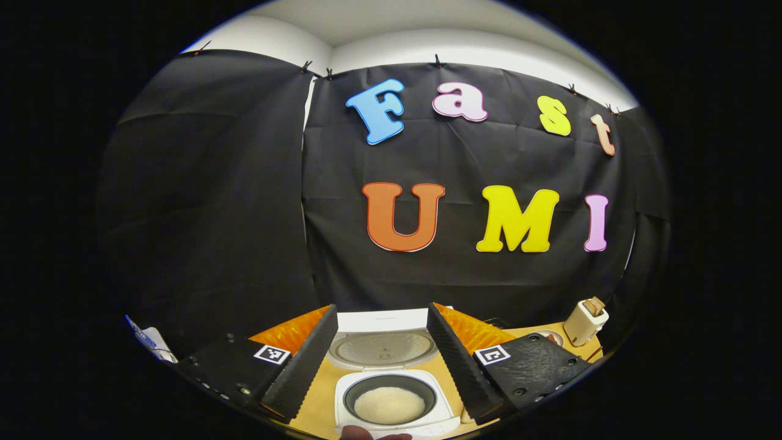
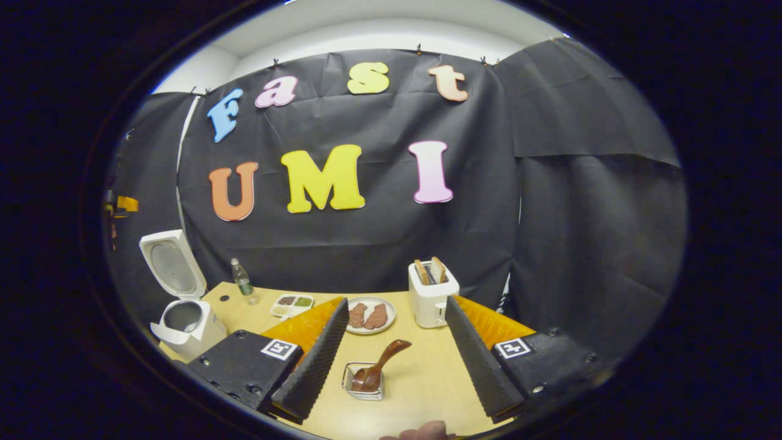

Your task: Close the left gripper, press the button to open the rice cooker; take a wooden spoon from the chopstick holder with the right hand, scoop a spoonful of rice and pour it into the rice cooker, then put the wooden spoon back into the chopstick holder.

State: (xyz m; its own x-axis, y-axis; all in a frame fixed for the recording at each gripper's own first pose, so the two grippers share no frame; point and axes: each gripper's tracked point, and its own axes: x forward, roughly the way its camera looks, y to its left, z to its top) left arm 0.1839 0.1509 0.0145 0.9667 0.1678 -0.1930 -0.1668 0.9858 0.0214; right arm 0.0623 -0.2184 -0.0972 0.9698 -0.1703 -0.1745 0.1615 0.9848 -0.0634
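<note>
While the left gripper [image 1: 382, 360] is hovering above the pale wooden desk [image 1: 317, 400] with its 2 fingers [image 1: 302, 366] spread wide and gripping nothing, the white rice cooker [image 1: 394, 397] is sitting directly between them with its lid [image 1: 382, 342] standing open. White rice [image 1: 389, 404] is lying inside the cooker's dark inner pot. Off to the right in the left gripper view, a cream toaster [image 1: 584, 322] is standing near the desk's far edge.

In the right gripper view, the right gripper [image 2: 391, 360] is also hanging with its 2 fingers [image 2: 314, 360] wide apart and empty. Between them, near the desk's [image 2: 427, 379] front, a small clear square chopstick holder [image 2: 363, 381] is sitting with the brown wooden spoon [image 2: 379, 365] resting in it, bowl down and handle leaning up to the right. Beyond it, a round plate [image 2: 369, 316] carrying 2 brown patties is lying just beside the cream toaster [image 2: 431, 296], which is holding 2 slices of toast. Farther left, a small white tray [image 2: 292, 304] with divided fillings and a clear plastic bottle [image 2: 243, 281] are standing near the back. At the far left, the rice cooker [image 2: 186, 327] is showing its raised lid [image 2: 171, 263]. Part of a hand [image 2: 424, 432] is showing at the bottom edge.
</note>
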